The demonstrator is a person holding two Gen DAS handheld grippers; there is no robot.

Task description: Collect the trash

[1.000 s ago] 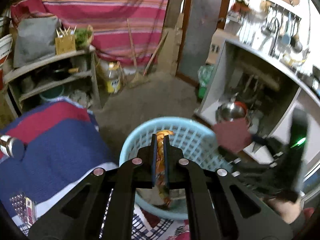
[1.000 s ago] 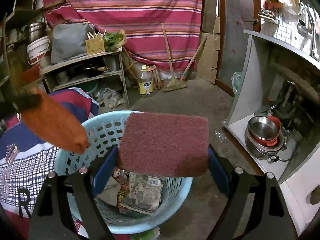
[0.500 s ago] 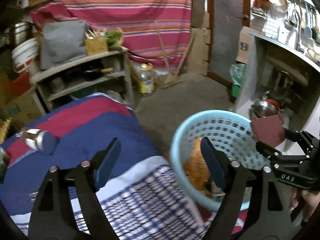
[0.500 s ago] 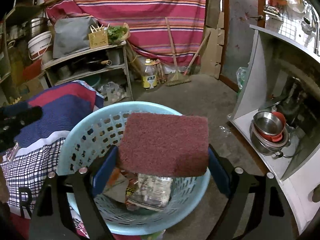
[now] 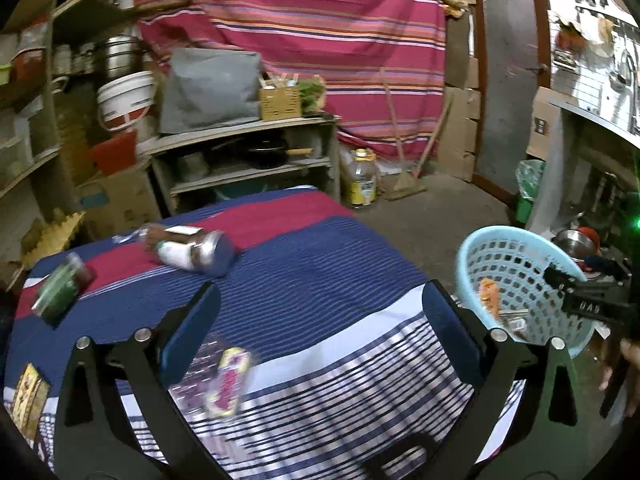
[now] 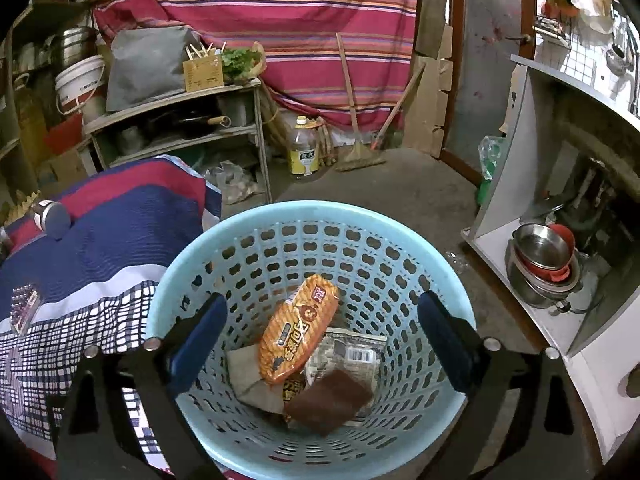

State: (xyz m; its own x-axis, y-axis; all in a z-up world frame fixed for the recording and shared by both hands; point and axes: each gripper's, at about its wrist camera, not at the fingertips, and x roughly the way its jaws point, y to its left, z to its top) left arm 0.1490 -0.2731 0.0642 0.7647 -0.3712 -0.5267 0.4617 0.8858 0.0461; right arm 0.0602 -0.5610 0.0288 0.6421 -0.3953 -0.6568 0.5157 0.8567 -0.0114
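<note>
A light blue perforated basket (image 6: 224,248) stands beside the cloth-covered table (image 6: 100,216). In it lie an orange snack wrapper (image 6: 296,328), a maroon scouring pad (image 6: 330,402) and other wrappers. My right gripper (image 6: 320,340) is open and empty above the basket. My left gripper (image 5: 320,332) is open and empty over the table (image 5: 320,264). A small wrapper (image 5: 228,384), a silver jar (image 5: 196,254) on its side and a green packet (image 5: 60,292) lie on the cloth. The basket (image 5: 476,248) shows at the right of the left wrist view.
A wooden shelf (image 5: 248,152) with pots stands behind the table. An oil bottle (image 6: 304,152) and a broom (image 6: 356,152) stand by the striped curtain. A white cabinet (image 6: 552,240) with steel bowls is at the right. A flat packet (image 5: 28,396) lies at the table's left edge.
My right gripper opened and the maroon pad dropped into the basket. My left gripper, which had let the orange wrapper fall in, swung left over the table.
</note>
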